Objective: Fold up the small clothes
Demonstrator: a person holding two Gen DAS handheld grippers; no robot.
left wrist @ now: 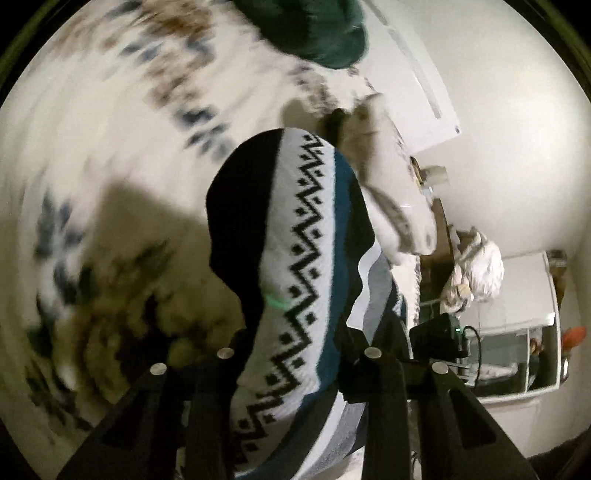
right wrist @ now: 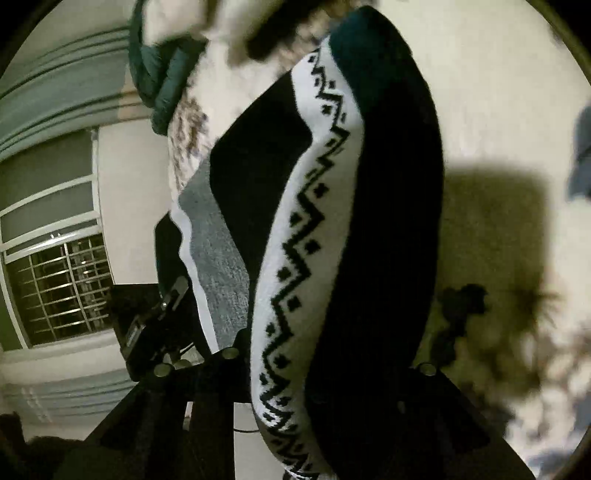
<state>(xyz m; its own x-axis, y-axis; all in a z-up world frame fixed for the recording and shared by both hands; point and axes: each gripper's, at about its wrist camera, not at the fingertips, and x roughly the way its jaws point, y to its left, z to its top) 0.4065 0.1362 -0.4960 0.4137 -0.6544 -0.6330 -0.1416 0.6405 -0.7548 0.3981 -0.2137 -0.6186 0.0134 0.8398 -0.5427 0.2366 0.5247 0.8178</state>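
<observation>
The patterned sock (left wrist: 303, 280), black and white with a zigzag band, a teal stripe and a grey part, hangs in the air above the floral bedspread (left wrist: 110, 155), pinched at both ends. The left gripper (left wrist: 295, 373) has its 2 fingers (left wrist: 384, 398) closed narrowly on the sock, the fabric passing straight up between them and filling the middle of the left wrist view. The right gripper (right wrist: 325, 373) likewise clamps the same sock (right wrist: 306, 236) between its 2 fingers (right wrist: 207, 406), the zigzag band curving upward from the grip. Beyond the sock, on the bedspread (right wrist: 498, 92), lies a dark green garment (left wrist: 317, 33), also seen in the right wrist view (right wrist: 162, 74). To the right of the sock in the left wrist view sits a pale pillow (left wrist: 391, 192); left of the sock in the right wrist view is a barred window (right wrist: 62, 288). The bedspread is blurred in both views.
</observation>
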